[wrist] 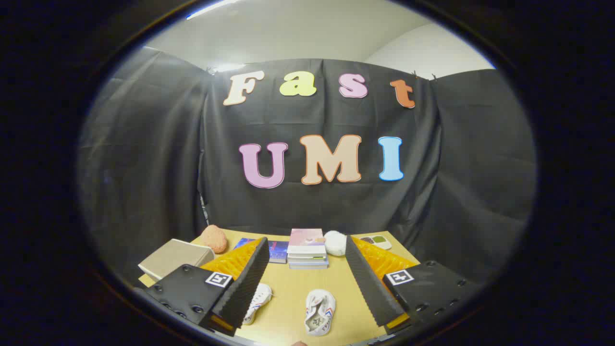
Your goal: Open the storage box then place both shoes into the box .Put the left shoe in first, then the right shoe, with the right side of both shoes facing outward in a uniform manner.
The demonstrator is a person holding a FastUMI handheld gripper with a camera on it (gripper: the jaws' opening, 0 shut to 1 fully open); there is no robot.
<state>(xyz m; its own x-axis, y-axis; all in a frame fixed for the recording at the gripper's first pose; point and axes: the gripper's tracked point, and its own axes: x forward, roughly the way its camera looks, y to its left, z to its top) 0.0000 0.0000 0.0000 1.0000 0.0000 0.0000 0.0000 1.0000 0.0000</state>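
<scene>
My gripper (306, 245) is open, held above the wooden table (293, 293) with nothing between its fingers. Two small white shoes with red and blue marks lie on the table below the gap. One shoe (319, 312) lies between the fingers, nearer the right one, opening up. The other shoe (257, 302) is partly hidden under the left finger (245, 283). A closed beige storage box (175, 258) sits at the table's left edge, outside the left finger.
A stack of books (307, 247) stands at the table's back, beyond the fingers, with a blue book (276, 251) beside it. A pinkish-orange lump (214, 238), a white crumpled object (335, 242) and a small palette-like tray (377, 240) lie along the back edge.
</scene>
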